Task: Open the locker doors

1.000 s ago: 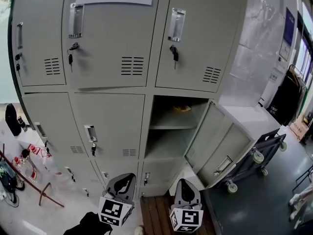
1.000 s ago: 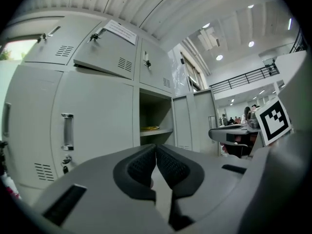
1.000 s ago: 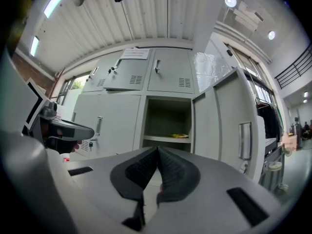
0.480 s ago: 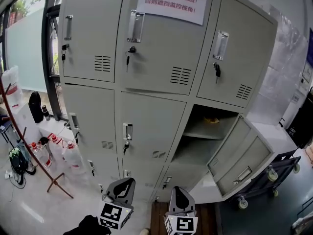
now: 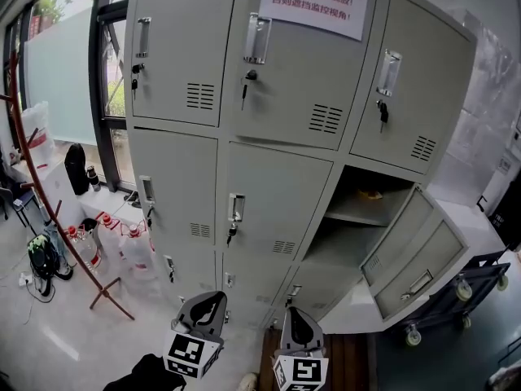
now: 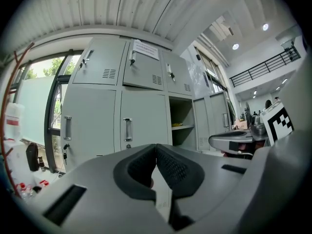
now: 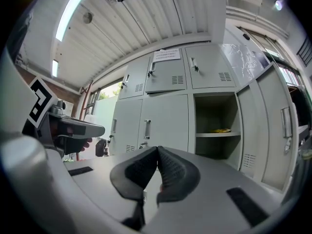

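Grey steel locker bank (image 5: 277, 137) has one door (image 5: 411, 255) swung open; left gripper (image 5: 210, 301) and right gripper (image 5: 295, 316) hang low before it, jaws pressed together on nothing, apparently staged for another handle (image 5: 236, 208).

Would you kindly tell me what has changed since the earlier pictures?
Only the viewpoint moved: the head view swung left, so the lockers slid right and more of the window and coat stand shows. Nothing was taken hold of or let go. The left gripper and right gripper stayed low, shut and empty; the open door stayed open.
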The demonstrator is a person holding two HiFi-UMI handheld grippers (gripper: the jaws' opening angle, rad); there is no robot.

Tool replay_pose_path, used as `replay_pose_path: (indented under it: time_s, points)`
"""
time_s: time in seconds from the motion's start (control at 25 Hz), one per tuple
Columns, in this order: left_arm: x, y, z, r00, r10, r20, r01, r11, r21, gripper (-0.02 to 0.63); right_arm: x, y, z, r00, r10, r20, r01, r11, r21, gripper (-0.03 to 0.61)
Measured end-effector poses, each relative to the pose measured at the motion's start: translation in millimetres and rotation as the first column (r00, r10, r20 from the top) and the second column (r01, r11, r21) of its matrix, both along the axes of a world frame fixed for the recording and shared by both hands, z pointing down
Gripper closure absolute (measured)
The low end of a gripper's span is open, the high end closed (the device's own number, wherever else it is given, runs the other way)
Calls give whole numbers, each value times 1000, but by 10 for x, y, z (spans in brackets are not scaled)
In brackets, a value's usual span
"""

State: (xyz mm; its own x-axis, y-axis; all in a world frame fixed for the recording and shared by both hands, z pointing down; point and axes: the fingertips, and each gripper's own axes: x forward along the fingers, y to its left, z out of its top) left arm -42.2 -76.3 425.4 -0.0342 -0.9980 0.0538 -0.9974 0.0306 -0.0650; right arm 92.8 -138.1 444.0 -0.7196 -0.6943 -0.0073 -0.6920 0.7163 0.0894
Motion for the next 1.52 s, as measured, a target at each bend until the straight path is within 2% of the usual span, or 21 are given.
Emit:
replay_pose_path:
  time_s: [0.44,0.76,1.12,1.52]
  points:
    - [-71,-166,-6,1000,-6,5,6,1000,-2,589,-184,-164,-52,1000,-30,8,30,1000,3,562]
    - [-471,-394,-66,993,-119,5,119,993,-6,589,-675,-525,-140,990,-142,12,142,990,12,563]
    - [-943,-532,-116,957,-289,8,289,957,-4,589,-1332,-841,-229,949,-314,19,314,949,18,563]
    - [-1417,-509,-127,918,-396,4,396,918,2,589,-1942,-1022,-316,919,-394,34,393,919,24,562]
